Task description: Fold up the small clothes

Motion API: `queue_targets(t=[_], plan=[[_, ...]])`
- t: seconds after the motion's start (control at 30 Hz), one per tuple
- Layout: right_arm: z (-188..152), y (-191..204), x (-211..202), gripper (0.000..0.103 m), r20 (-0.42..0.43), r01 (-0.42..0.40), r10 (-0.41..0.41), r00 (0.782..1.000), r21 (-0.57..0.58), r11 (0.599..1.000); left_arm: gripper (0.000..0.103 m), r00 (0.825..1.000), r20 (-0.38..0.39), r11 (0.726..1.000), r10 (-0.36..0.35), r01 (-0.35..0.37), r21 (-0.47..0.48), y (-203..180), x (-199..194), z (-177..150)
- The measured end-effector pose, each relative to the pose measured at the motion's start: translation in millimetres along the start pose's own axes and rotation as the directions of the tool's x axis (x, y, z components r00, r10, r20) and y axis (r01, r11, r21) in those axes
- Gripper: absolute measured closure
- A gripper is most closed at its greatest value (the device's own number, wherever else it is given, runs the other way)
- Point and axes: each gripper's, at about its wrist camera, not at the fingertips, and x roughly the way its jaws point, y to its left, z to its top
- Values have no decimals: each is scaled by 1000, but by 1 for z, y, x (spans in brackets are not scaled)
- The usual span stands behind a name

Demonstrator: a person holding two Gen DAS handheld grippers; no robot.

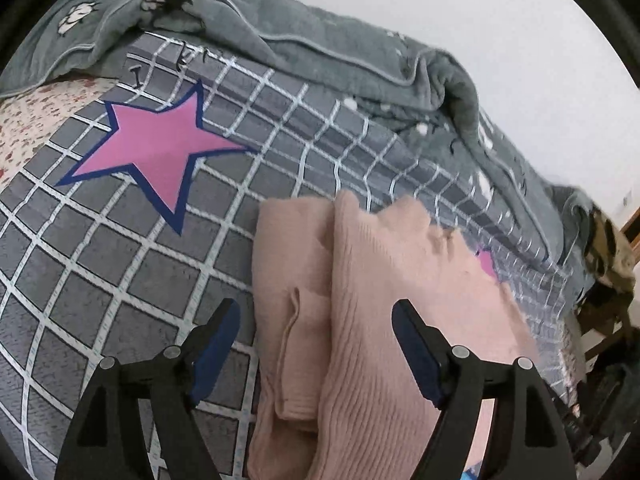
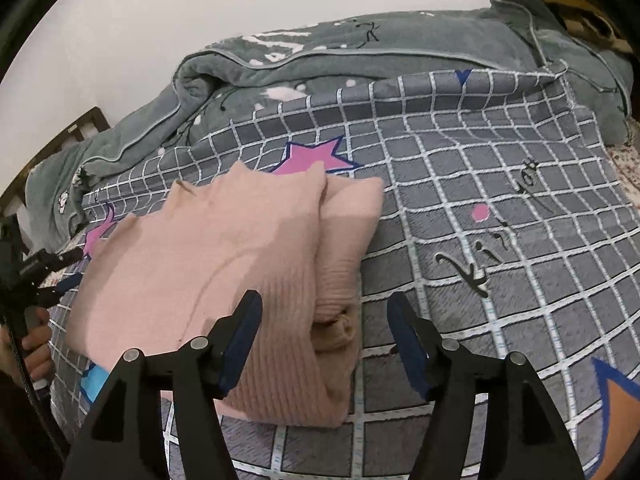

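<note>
Left tongs (image 1: 316, 328) open, empty, hovering over the near edge of a folded pink sweater (image 1: 380, 320). Right tongs (image 2: 324, 320) open too, gripping nothing, astride the sweater's right edge and a rolled cuff (image 2: 338, 330). Sweater flat on a grey checked bedspread (image 2: 500, 280) with pink stars (image 1: 160, 152), rumpled grey blanket (image 2: 360, 64) heaped behind, against a white wall.

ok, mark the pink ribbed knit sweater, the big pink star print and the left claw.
pink ribbed knit sweater (image 2: 224, 248), right wrist view, top folded panel
big pink star print (image 1: 160, 152), left wrist view, star's centre
left claw (image 1: 316, 344), left wrist view, between fingertips
</note>
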Motion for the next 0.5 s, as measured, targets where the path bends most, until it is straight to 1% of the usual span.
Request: queue_targets(t=[0.07, 0.13, 0.2, 0.23, 0.33, 0.5], plan=[[-1, 1, 5, 39, -14, -15, 15, 1000, 8, 1000, 26, 1000, -22, 1000, 14, -13, 22, -3, 6, -4], [-2, 1, 11, 38, -29, -33, 33, 999, 15, 999, 26, 997, -43, 998, 58, -56, 40, -7, 14, -6], [-2, 2, 19, 36, -45, -27, 28, 999, 18, 999, 26, 994, -55, 995, 93, -90, 52, -7, 21, -7], [-1, 2, 23, 34, -54, -21, 22, 998, 22, 1000, 26, 993, -51, 993, 108, -105, 59, -8, 24, -7], [3, 1, 31, 32, -55, -31, 33, 998, 42, 999, 25, 991, -37, 989, 130, -128, 72, -11, 27, -6], [13, 5, 46, 32, -75, -7, 10, 997, 32, 999, 25, 986, -33, 982, 163, -159, 100, -15, 37, -4]])
